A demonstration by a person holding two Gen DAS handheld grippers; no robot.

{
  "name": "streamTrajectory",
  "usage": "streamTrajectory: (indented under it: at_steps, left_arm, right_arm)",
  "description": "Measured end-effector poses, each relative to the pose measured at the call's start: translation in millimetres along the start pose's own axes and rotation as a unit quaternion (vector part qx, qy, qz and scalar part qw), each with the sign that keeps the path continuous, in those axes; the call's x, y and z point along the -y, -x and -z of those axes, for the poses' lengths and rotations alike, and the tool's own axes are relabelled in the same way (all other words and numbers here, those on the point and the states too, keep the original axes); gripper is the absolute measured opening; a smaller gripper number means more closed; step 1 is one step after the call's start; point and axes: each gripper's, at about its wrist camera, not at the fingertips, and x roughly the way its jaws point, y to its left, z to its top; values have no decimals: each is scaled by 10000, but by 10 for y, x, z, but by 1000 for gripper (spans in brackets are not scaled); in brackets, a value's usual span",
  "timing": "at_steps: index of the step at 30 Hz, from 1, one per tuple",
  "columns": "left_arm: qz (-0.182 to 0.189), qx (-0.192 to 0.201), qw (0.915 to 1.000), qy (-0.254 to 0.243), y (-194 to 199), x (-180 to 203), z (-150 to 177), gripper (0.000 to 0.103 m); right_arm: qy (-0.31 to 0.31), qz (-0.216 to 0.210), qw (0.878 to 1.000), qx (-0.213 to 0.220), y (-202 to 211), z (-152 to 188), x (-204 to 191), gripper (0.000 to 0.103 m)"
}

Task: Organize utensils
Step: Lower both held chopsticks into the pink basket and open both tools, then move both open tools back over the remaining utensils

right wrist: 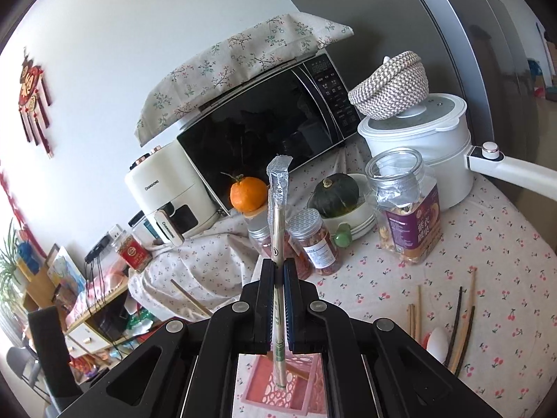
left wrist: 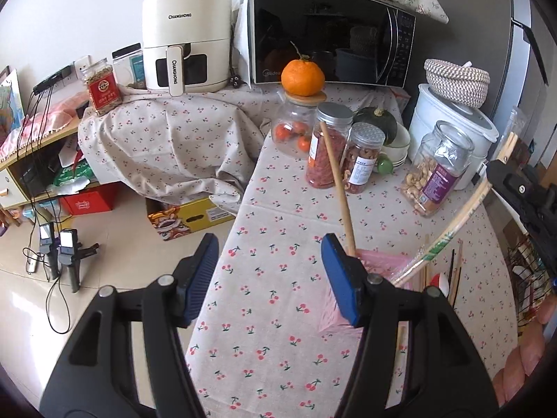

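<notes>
The left gripper [left wrist: 269, 278] hangs over the cherry-print counter [left wrist: 278, 216] with its jaws spread and nothing between the blue pads [left wrist: 339, 285]; a bare wooden chopstick [left wrist: 337, 188] stands tilted just beside the right pad, its lower end down in the pink basket [left wrist: 386, 261], though whether it touches the pad I cannot tell. The right gripper [right wrist: 278, 271] has its jaws pressed together, pinching a pair of wrapped chopsticks [right wrist: 277, 216]; the plastic sleeve sticks up past the fingertips, and the lower end points down over the same pink basket [right wrist: 268, 379], which sits near and directly under the jaws; in the left wrist view that wrapped pair [left wrist: 449, 233] slants in from the right above the basket. More loose chopsticks [right wrist: 463, 327], light and dark, lie on the counter right of the basket beside a white spoon [right wrist: 437, 343]. Farther back stand jars of dried food [left wrist: 327, 149], an orange [left wrist: 302, 76] on a jar lid, a microwave [left wrist: 327, 31] and a white pot [right wrist: 424, 160].
</notes>
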Motion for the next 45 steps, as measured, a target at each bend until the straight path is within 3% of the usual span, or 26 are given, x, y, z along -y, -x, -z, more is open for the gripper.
streamTrajectory:
  at_steps: [6,14,16,22,27,37,45]
  left_arm:
    - [16,-153,9997,-178,-31,-42,70,62]
    - [187,-327,9991,-187,-74,37,99,63]
    - [217,-329,9990,-207,-59,68,106,63]
    - [562,-391,9976,-111,19,141,134,76]
    - [869,-522,9947,-157,98,284,214,81]
    - [1322,-760,9855,-740,263,720,483,85]
    - [1647,-1039,9727,-1263,228,1134,638,85]
  right_arm:
    - [-171,425,9989,130,-255,284,0,5]
    - [-29,448,9986,-285,-342,513,-22,12]
    - [5,409,9986,-327,-303,511,-16,27]
    - [69,488,9979,-429,-70,324,112,43]
    - [198,659,9947,-761,154,155,333,58]
    - [256,1311,9807,-1428,492,87,1009,75]
    - [-103,1773,9550,-2377,519,189,1551,78]
